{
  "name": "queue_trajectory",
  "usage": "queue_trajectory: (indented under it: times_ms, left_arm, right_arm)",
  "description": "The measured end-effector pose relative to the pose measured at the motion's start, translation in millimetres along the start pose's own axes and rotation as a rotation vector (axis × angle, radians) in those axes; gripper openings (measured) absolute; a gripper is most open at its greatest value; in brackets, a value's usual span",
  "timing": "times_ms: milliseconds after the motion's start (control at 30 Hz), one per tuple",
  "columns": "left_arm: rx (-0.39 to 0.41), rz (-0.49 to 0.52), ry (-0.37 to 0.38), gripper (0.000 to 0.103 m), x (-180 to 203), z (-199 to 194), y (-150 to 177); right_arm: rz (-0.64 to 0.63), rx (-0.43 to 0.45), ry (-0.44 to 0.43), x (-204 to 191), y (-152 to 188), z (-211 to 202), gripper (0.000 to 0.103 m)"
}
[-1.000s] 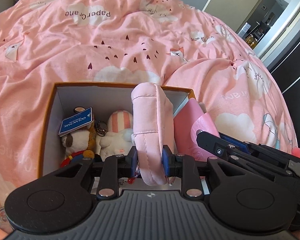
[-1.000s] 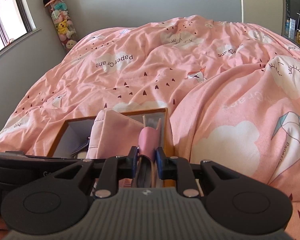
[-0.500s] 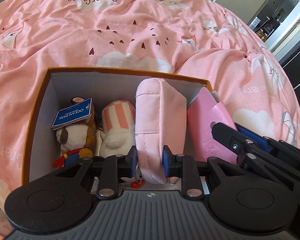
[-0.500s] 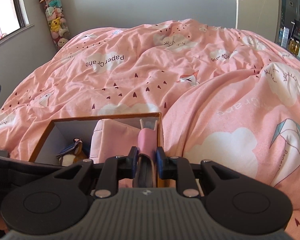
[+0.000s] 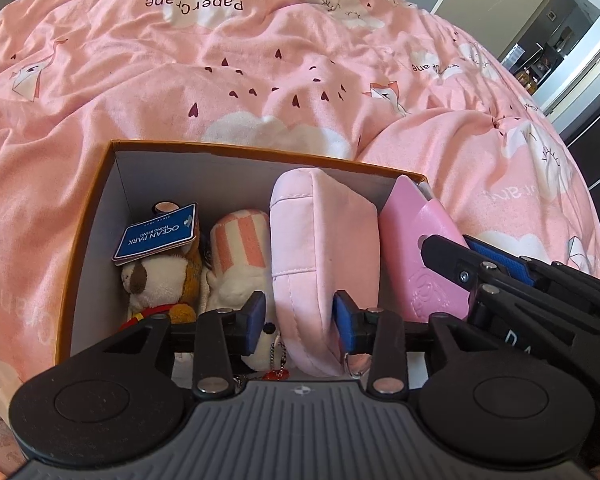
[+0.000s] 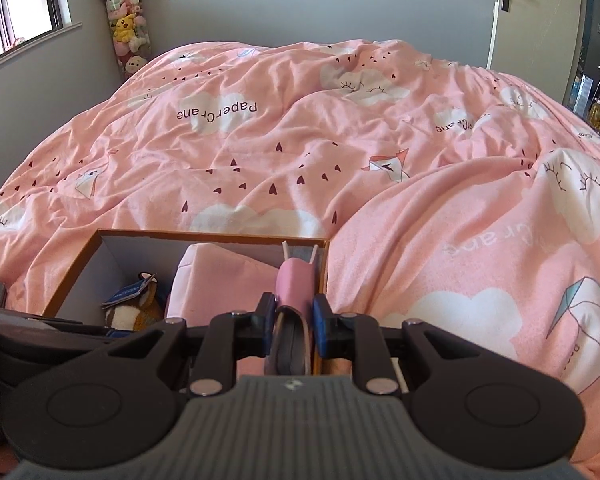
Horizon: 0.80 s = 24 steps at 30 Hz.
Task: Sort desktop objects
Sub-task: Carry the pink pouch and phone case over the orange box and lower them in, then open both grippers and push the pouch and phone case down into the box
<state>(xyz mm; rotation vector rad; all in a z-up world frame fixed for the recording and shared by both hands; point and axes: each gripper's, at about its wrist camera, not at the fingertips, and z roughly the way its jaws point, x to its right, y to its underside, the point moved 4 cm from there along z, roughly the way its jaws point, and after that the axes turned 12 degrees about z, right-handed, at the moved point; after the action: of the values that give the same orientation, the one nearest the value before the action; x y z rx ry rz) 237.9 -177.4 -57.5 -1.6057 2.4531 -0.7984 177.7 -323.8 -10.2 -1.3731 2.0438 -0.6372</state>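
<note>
Since a moment earlier my left gripper (image 5: 299, 322) had just been letting go: its jaws had been opening around the soft pale-pink fabric pouch (image 5: 320, 256), which still stood on edge between them, the left pad now clear of the cloth.

Largest around me was the rumpled pink duvet with white clouds and "Paper Crane" lettering (image 6: 340, 152). On it sat the orange-edged cardboard box with white inner walls (image 5: 80, 240). Inside, from its left wall, lay a brown-and-white plush dog (image 5: 156, 280) under a blue "Ocean Park" tag (image 5: 156, 236), then a cream plush with pink stripes (image 5: 240, 256), then the pouch.

My right gripper (image 6: 294, 316) was clamped narrowly on a flat darker-pink case (image 6: 296, 280), standing upright at the box's right wall, just beside the pouch.
</note>
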Motion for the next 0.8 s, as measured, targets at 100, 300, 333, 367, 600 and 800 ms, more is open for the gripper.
queue_trajectory:
  times_ms: [100,300,333,367,600,800]
  left_arm:
    - [0.002,-0.012,0.037,0.047,-1,-3,1]
    - [0.015,0.003,0.084,0.044,4,-8,0]
    - [0.015,0.005,0.092,0.040,4,-7,1]
    - [0.014,0.003,0.104,0.036,4,-7,1]
    - [0.034,0.071,0.099,0.033,19,-13,-5]
    - [0.026,0.045,0.148,0.033,15,-14,-8]
  right_arm:
    - [0.006,-0.013,-0.027,3,-3,1,0.022]
    - [0.059,-0.062,-0.083,13,-10,4,0.022]
    - [0.065,-0.063,-0.085,14,-11,3,0.022]
    - [0.068,-0.061,-0.088,16,-12,1,0.022]
    - [0.081,-0.063,-0.100,20,-7,-11,0.023]
    - [0.059,-0.071,-0.129,16,-5,-14,0.020]
